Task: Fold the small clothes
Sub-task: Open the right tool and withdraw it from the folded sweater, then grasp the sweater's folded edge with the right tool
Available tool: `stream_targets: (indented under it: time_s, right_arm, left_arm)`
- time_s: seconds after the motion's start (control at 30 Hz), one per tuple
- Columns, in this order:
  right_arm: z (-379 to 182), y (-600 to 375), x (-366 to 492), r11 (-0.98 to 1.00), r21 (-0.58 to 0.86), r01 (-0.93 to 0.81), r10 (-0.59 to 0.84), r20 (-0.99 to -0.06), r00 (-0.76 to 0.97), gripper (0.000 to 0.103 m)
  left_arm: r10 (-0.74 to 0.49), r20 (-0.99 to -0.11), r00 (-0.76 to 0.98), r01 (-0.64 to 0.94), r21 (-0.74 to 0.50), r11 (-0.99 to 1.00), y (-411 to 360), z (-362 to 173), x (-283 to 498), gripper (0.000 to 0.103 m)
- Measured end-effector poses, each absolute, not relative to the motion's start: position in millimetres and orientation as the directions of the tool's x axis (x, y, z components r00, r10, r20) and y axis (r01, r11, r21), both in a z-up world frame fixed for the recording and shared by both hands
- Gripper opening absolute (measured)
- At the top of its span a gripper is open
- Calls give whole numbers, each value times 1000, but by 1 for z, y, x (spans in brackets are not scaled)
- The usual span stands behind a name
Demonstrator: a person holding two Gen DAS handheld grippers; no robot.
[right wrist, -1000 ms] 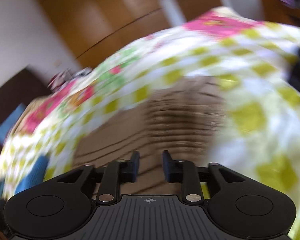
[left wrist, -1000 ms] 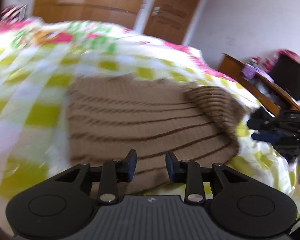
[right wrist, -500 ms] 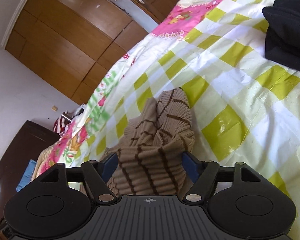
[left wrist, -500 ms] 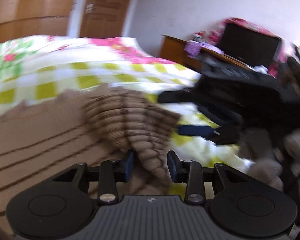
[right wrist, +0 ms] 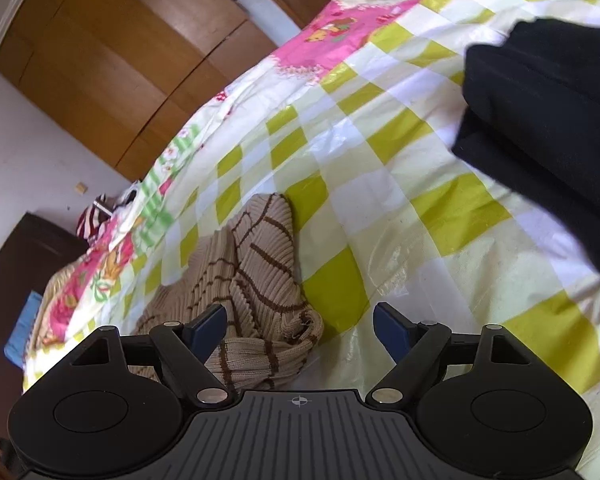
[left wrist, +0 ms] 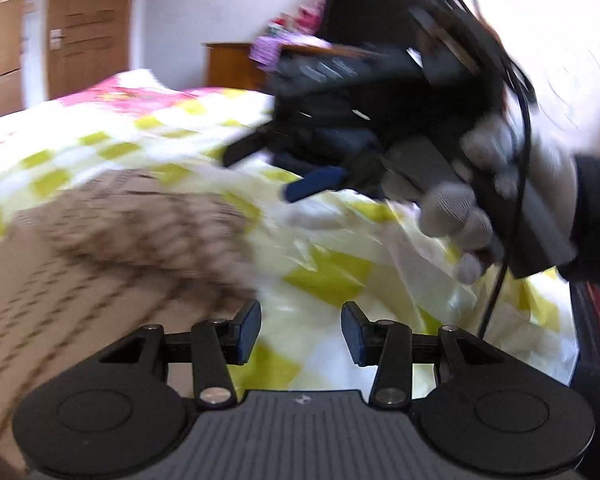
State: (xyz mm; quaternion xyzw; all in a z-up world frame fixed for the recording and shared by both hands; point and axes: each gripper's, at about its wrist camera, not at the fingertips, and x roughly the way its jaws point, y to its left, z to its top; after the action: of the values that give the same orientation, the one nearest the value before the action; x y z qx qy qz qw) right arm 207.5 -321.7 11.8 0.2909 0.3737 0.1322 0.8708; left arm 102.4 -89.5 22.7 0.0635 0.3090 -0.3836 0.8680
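A tan knitted sweater with brown stripes (right wrist: 256, 280) lies on the bed; it also shows, blurred, in the left wrist view (left wrist: 112, 248). My right gripper (right wrist: 300, 330) is open and empty, its left finger over the sweater's bunched sleeve end. My left gripper (left wrist: 301, 330) is open and empty, just right of the sweater's edge, over bare sheet. In the left wrist view the other gripper (left wrist: 320, 168), held by a gloved hand (left wrist: 472, 208), hovers above the bed at upper right.
The bed has a yellow-green checked plastic cover (right wrist: 400, 208) with pink floral parts. A black garment (right wrist: 548, 120) lies at the right. Wooden wardrobe doors (right wrist: 112, 60) stand behind. A wooden desk (left wrist: 228, 64) with clutter is beyond the bed.
Both grippers opened wider and drew off the sweater's sleeve to the right. The left view swung right, so the sweater now lies at its left.
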Motion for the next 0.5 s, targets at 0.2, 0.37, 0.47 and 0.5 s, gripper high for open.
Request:
stream_targets:
  time_s: [0.2,0.37,0.47,0.5]
  right_arm:
    - [43,-289,197,808,470,-355,572,-484,662,82]
    - [47,-247,193,727,164,-667,616,-584,528,81]
    - [38,-248,205,676,135,-725,619,-639,458,74]
    - [35,-251,209,653,150,-742,632,-649,424,57]
  left_arm:
    - [-476,-603,640,529,-104,842,-37,38,111,57]
    - [-391,-642,660,450,-80,890,-19,41,126,57]
    - [-381,-655,652,444,-78,893,-15,41,139,57]
    - [-376,-659,651,441,-75,894,-16,40,146,57]
